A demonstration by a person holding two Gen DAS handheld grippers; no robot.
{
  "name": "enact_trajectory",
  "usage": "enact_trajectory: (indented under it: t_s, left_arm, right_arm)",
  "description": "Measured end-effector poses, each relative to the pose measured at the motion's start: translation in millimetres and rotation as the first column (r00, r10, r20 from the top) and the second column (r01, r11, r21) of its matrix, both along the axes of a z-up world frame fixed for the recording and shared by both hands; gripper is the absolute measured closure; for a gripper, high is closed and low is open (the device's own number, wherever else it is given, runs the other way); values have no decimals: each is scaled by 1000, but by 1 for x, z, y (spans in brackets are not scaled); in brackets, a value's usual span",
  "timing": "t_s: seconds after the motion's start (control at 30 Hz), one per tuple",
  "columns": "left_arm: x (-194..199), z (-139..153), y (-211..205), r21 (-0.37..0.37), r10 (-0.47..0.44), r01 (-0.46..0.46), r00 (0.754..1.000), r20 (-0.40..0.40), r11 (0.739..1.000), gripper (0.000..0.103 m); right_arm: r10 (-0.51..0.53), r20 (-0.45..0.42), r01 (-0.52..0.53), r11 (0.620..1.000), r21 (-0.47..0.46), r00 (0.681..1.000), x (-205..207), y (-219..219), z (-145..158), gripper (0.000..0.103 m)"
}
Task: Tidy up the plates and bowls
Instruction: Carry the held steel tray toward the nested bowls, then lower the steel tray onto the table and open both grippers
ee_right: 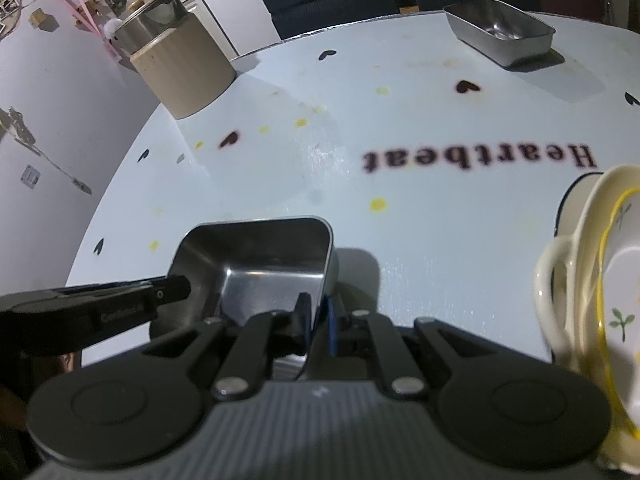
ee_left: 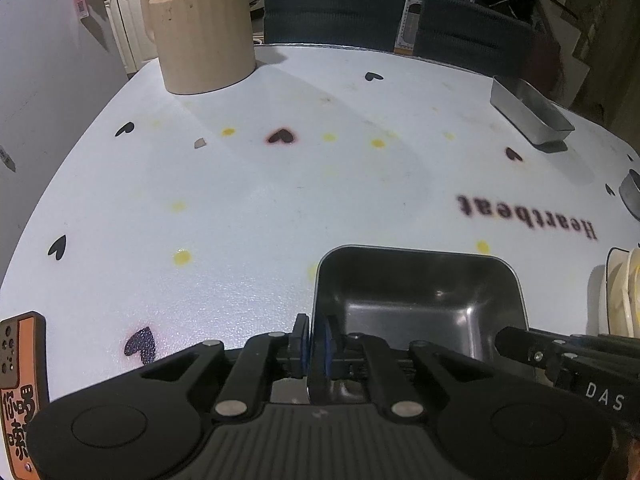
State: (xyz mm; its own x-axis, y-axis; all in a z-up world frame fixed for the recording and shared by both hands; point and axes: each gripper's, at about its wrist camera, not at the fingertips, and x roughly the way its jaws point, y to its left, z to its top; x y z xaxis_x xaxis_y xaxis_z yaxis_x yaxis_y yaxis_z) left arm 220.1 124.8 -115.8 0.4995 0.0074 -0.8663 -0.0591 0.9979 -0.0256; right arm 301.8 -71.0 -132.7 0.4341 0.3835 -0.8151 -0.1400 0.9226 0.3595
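Left gripper (ee_left: pixel 316 344) — jaws clamped on the near-left rim of the square steel tray (ee_left: pixel 420 296), on the white tabletop (ee_left: pixel 240 200). Right gripper (ee_right: pixel 318 326) — jaws clamped on its right rim. Stacked cream bowls (ee_right: pixel 600 264) just right; second steel tray (ee_right: pixel 500 32) far right.

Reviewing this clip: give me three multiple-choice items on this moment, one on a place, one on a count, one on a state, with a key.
1. Where does the beige canister stand?
A. Far left of the table
B. Inside the near tray
C. Beside the cream dishes

2. How many metal trays are on the table?
A. One
B. Two
C. Four

3. How is the near metal tray held?
A. Untouched
B. By the right gripper alone
C. Both grippers pinch its walls

Key: 1 A, it stands by the far left edge. 2 B, the near one plus the far tray. 3 C, the left gripper and right gripper each clamp a wall.
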Motion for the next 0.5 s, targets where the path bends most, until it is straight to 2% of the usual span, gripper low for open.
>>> enact_trajectory:
  t_s: [0.13,0.2,0.3,0.37,0.5]
  left_arm:
    - [-1,0,0,-5,-1,1,1000,4,1000,93]
    - [-1,-1,1,-8,0,0,1000,1,1000,88]
    - [-2,-2,2,-18,6,-6,1000,-9,1000,88]
    - [-2,-2,4,-15,12,-12,1000,-11,1000,83]
    - [-3,-2,7,-24,21,-21,1000,-15,999,82]
  right_arm:
    - [1,-1,-1,1000,-1,1000,0,0,-1,92]
    - [4,-4,-4,1000,-2,1000,1,0,-2,90]
    - [6,-14,-6,1000,0,1000,2,1,-6,88]
    - [2,-12,-2,1000,4,1000,2,0,-6,88]
    - [5,-8,-5,1000,10,1000,2,0,-7,84]
